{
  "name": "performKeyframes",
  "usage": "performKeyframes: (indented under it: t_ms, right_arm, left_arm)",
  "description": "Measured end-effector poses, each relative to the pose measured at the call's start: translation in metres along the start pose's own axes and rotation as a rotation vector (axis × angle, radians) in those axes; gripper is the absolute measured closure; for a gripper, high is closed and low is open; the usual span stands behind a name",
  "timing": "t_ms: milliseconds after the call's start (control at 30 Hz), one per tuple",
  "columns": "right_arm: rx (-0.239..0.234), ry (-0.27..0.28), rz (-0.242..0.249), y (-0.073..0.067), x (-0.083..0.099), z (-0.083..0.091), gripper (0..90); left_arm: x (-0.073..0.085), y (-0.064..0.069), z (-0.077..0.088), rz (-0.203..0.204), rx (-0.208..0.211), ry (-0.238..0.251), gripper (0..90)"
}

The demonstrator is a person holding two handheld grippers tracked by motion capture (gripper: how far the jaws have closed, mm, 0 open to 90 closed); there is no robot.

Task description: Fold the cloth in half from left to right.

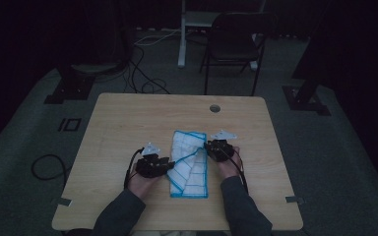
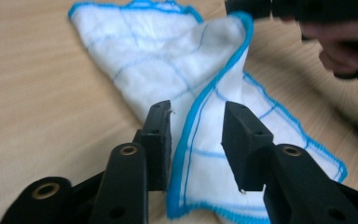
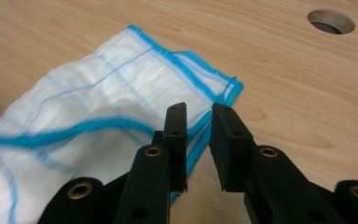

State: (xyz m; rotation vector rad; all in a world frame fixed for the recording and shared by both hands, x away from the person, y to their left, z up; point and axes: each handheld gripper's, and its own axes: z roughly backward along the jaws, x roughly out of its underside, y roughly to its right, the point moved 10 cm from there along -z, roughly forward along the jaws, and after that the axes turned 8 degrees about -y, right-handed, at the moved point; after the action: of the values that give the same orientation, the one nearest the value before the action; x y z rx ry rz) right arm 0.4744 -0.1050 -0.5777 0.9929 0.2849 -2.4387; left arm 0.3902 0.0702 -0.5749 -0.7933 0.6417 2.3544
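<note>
A white cloth (image 1: pixel 193 179) with a blue hem and thin blue grid lines lies on the wooden table (image 1: pixel 128 123), folded into a long strip. One flap is lifted into a ridge between my two grippers. My left gripper (image 1: pixel 170 163) is at the cloth's left side. In the left gripper view its jaws (image 2: pixel 196 140) stand open astride the raised blue hem of the cloth (image 2: pixel 158 51). My right gripper (image 1: pixel 207 146) is at the cloth's right edge. In the right gripper view its jaws (image 3: pixel 199 140) are a narrow gap apart over the hem near a corner of the cloth (image 3: pixel 98 88).
A round cable hole (image 1: pixel 215 108) sits in the table beyond the cloth, also in the right gripper view (image 3: pixel 331 21). A folding chair (image 1: pixel 234 42) stands past the far edge. In the left gripper view, the other gripper (image 2: pixel 307 7) and its hand (image 2: pixel 345 51) are at the top right.
</note>
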Motion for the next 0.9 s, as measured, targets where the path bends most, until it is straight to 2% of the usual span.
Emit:
performKeyframes:
  t_ms: [167,300,400,467,533,600,667,900]
  right_arm:
    - [-0.018,-0.019,-0.05,0.009,-0.009,-0.015,75.8]
    - [-0.025,-0.054,-0.089,0.017,-0.013,-0.031,75.3]
    - [-0.056,-0.076,-0.125,0.018,-0.015,-0.04,75.0]
    - [-0.053,-0.109,-0.123,0.018,-0.013,-0.046,76.0]
    - [-0.052,-0.127,-0.117,0.017,-0.012,-0.05,80.4]
    - [-0.046,-0.121,-0.109,0.017,-0.014,-0.05,87.7]
    - [-0.038,-0.106,-0.096,0.016,-0.019,-0.048,89.0]
    - [-0.018,-0.07,-0.047,0.02,-0.044,-0.044,89.2]
  left_arm:
    - [0.016,-0.005,-0.001,0.035,0.007,-0.015,61.5]
    - [0.021,-0.004,-0.005,0.045,0.021,-0.026,60.8]
    - [0.023,-0.001,-0.008,0.041,0.027,-0.039,60.9]
    - [0.025,0.001,-0.01,0.044,0.027,-0.049,63.7]
    - [0.027,0.001,-0.01,0.051,0.029,-0.057,70.6]
    - [0.028,0.002,-0.008,0.049,0.022,-0.053,80.8]
    - [0.026,0.004,-0.004,0.031,0.018,-0.041,87.5]
    - [0.019,0.019,0.005,-0.018,0.052,-0.018,90.0]
